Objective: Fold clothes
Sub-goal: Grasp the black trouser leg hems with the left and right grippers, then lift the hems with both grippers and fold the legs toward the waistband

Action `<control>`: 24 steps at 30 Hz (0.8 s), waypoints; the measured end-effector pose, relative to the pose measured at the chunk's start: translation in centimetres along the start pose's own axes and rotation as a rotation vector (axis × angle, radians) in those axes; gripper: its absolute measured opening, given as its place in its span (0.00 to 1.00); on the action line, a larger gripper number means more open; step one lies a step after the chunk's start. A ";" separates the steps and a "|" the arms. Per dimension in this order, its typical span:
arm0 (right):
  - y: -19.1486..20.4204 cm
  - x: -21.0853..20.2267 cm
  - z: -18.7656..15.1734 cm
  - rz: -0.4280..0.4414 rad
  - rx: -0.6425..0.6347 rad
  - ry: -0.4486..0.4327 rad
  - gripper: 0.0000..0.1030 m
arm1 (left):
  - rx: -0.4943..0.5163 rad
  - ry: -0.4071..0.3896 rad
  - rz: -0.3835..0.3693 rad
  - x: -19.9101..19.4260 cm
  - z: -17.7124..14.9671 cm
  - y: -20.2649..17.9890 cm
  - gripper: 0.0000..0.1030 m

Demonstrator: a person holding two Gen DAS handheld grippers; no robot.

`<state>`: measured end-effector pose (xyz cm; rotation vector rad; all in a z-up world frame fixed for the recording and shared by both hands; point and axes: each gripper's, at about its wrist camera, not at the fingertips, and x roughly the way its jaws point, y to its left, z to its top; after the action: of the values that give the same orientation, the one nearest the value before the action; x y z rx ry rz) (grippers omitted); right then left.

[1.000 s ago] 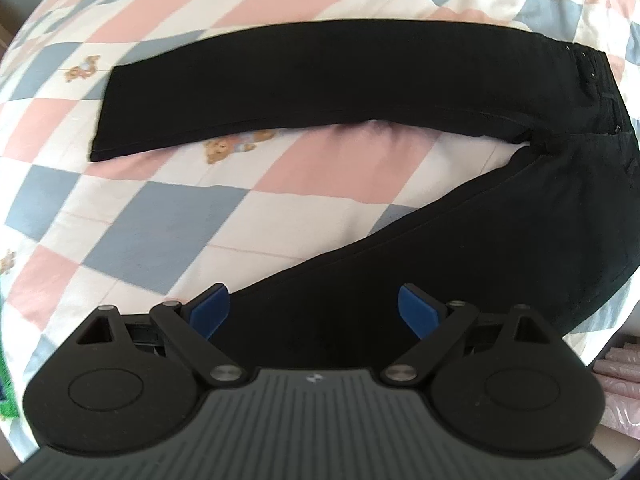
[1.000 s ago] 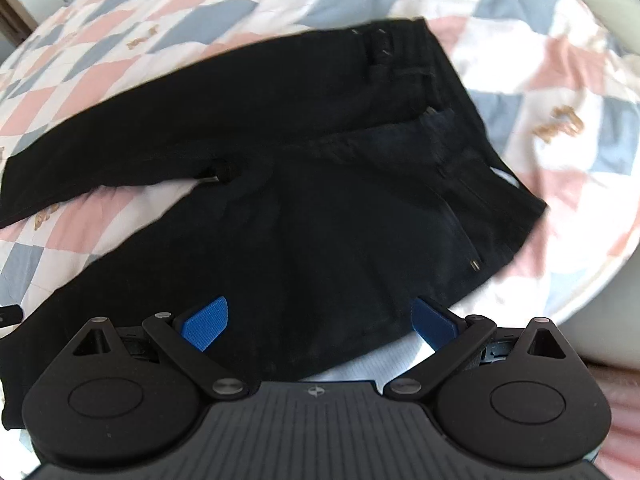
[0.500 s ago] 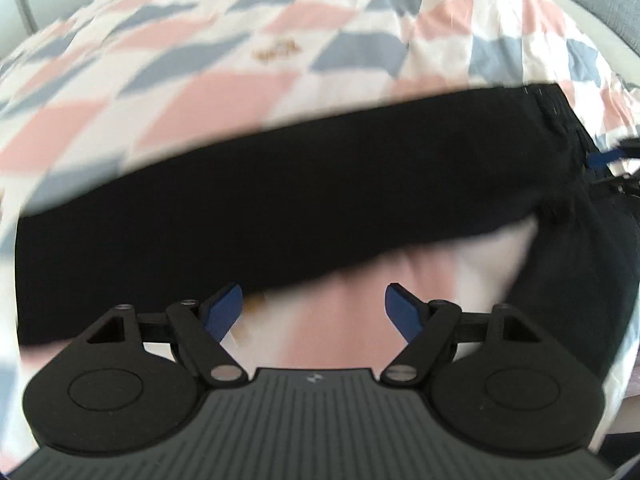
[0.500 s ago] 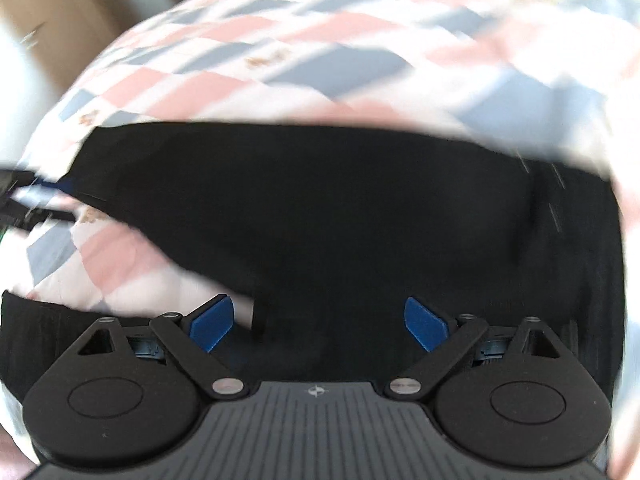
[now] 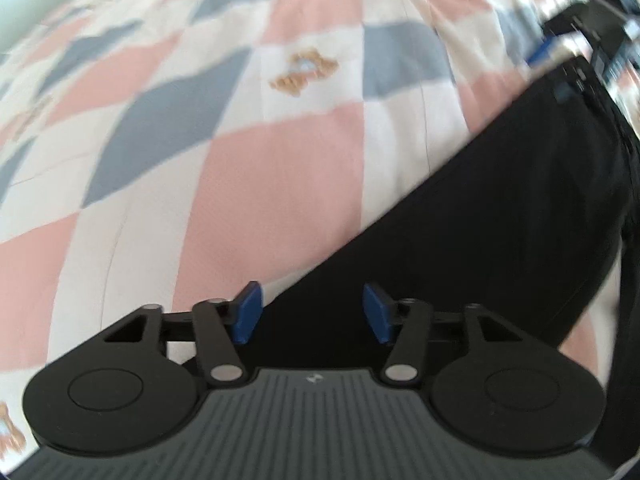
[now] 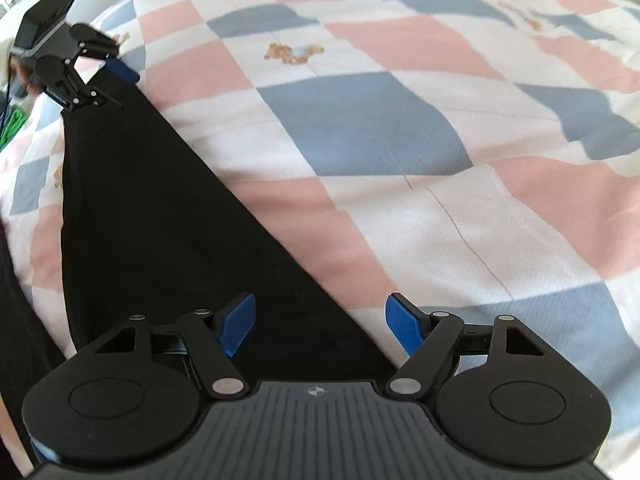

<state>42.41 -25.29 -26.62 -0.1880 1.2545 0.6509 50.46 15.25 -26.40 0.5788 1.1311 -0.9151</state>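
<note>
- The checked bedspread [image 6: 400, 128] fills both views, where a second ago black cloth covered most of them.
- The black trousers [image 6: 152, 216] lie flat on it; their far leg now runs between the two tools, so both have swung from the near leg and waist to this leg's outer edge.
- The left gripper [image 5: 312, 314] sits over the leg end, fingers wide, holding nothing.
- The right gripper [image 6: 320, 326] straddles the edge at the waist end, likewise wide; a paired pinch looks next.
</note>
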 end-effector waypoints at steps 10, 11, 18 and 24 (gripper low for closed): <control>-0.8 2.4 -0.9 0.045 0.007 0.056 0.37 | 0.105 0.122 -0.061 3.7 -1.1 1.2 0.59; -0.3 2.1 -0.9 0.028 -0.015 0.061 0.29 | 0.123 0.119 -0.057 3.5 -1.1 1.0 0.41; 5.8 -2.3 -2.2 -0.209 -0.204 0.002 0.06 | 0.266 0.065 0.039 -1.2 -2.8 -2.7 0.07; 15.2 -8.6 -7.2 -0.456 -0.317 -0.166 0.06 | 0.182 -0.123 0.134 -10.7 -7.3 -7.7 0.07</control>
<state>26.77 -19.51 -17.82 -0.6503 0.9001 0.4525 38.75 20.39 -18.52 0.7277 0.8932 -0.9300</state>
